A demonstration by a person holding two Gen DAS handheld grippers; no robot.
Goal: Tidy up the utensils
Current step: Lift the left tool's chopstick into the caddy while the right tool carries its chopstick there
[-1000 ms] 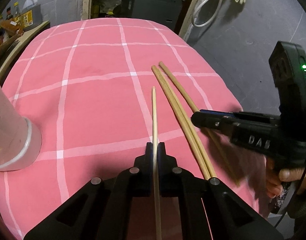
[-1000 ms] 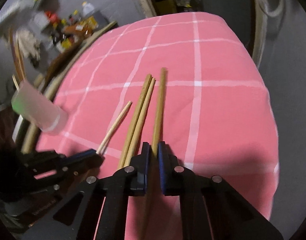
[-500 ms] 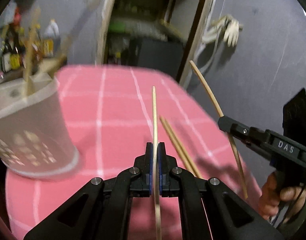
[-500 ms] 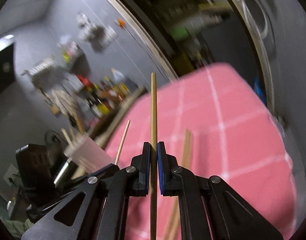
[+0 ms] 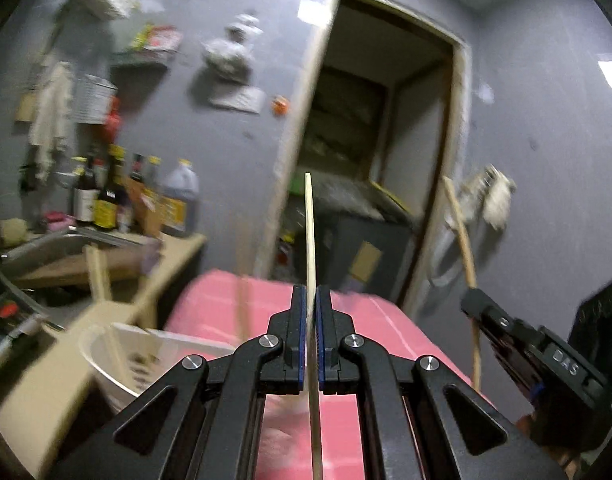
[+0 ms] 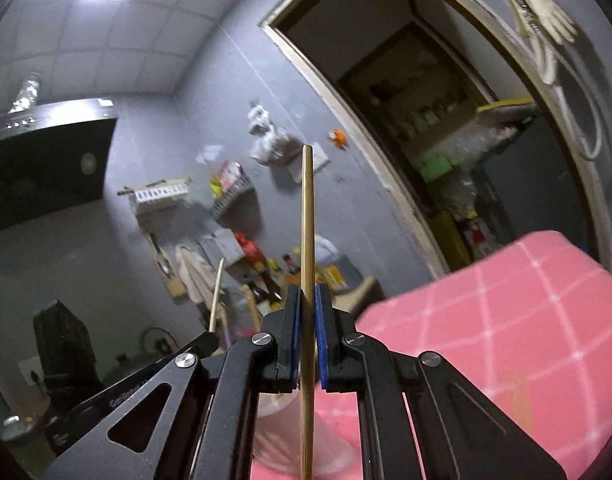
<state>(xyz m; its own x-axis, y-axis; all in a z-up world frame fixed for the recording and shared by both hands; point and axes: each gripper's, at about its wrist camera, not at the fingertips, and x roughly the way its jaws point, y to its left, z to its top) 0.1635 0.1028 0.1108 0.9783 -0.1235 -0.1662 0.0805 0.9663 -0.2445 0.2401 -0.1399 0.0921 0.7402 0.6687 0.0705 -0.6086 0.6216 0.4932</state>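
Above the pink tablecloth (image 5: 357, 320), left gripper (image 5: 311, 300) jaws clamped on pale chopstick (image 5: 309, 232), right gripper (image 6: 306, 300) jaws gripping darker chopstick (image 6: 307, 216).

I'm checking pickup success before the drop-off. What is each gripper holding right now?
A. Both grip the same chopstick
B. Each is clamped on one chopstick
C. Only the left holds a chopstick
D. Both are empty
B: the left gripper is shut on a pale chopstick, and the right gripper is shut on a separate darker chopstick, each stick rising out between the jaws.
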